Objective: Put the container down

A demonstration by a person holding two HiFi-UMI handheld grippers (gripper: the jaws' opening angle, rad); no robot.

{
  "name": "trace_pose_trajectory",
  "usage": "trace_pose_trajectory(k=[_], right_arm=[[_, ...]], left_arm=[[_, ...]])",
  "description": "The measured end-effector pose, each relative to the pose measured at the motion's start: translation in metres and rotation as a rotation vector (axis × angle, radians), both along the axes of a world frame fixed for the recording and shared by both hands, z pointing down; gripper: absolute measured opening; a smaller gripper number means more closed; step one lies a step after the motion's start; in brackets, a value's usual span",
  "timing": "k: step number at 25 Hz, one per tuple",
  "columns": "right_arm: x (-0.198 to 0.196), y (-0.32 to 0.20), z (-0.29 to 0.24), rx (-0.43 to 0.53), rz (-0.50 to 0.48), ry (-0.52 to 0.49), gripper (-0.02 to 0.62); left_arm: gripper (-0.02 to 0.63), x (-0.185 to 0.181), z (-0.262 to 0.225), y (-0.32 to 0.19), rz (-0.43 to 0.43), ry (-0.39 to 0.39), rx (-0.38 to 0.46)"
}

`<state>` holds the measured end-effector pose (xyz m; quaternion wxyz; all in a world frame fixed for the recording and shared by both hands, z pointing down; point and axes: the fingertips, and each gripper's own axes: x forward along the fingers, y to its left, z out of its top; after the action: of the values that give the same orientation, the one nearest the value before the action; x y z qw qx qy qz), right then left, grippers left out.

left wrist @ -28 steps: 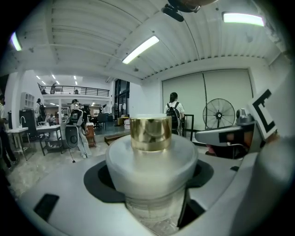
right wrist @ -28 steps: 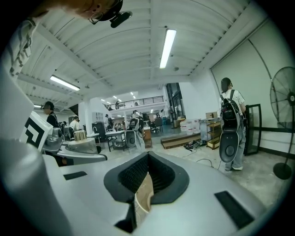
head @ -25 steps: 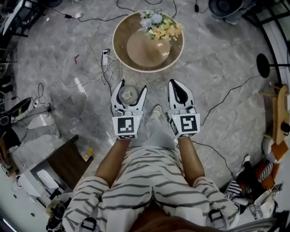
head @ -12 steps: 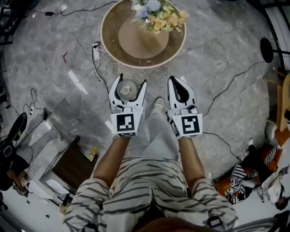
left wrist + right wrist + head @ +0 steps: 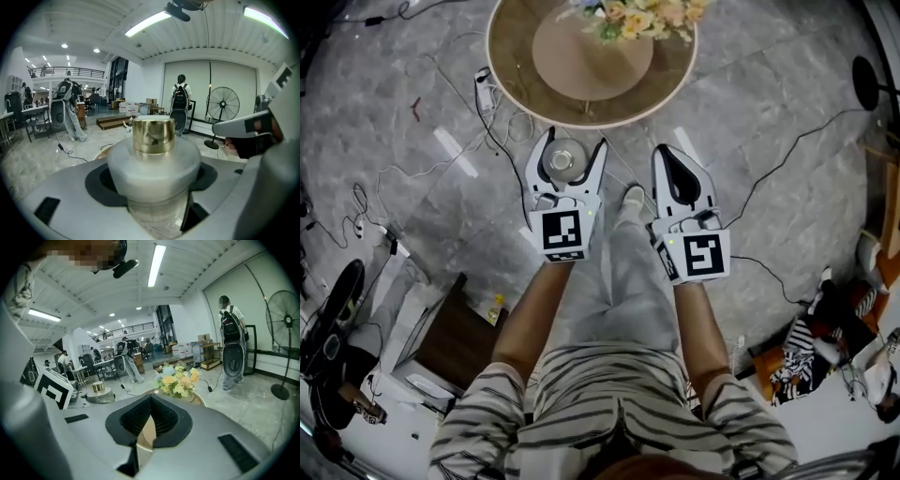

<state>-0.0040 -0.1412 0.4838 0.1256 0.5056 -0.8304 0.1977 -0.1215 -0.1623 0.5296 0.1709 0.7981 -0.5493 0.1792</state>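
Observation:
The container is a frosted glass jar with a gold cap. My left gripper is shut on it, one jaw on each side of its wide body, and holds it upright above the floor. It hangs just short of the near rim of the round wooden table. My right gripper is beside it on the right, shut with nothing between its jaws. In the right gripper view its tips meet, and the held container shows to the left.
A bunch of flowers stands on a beige mat on the table. Cables and a power strip lie on the grey stone floor. My foot is between the grippers. A dark wooden box sits at lower left. People stand in the hall.
Both grippers have sunk and come closer to the table's near rim. The container stays in the left jaws, and the right jaws stay shut.

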Motion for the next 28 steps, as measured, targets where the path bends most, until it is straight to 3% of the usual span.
trace_pose_trajectory(k=[19, 28], right_arm=[[0.038, -0.047, 0.11, -0.046, 0.052, -0.016, 0.009], [0.047, -0.028, 0.156, -0.091, 0.093, -0.012, 0.009]], left_arm=[[0.337, 0.018, 0.164, -0.066, 0.043, -0.069, -0.041], [0.337, 0.018, 0.228, -0.088, -0.042, -0.032, -0.084]])
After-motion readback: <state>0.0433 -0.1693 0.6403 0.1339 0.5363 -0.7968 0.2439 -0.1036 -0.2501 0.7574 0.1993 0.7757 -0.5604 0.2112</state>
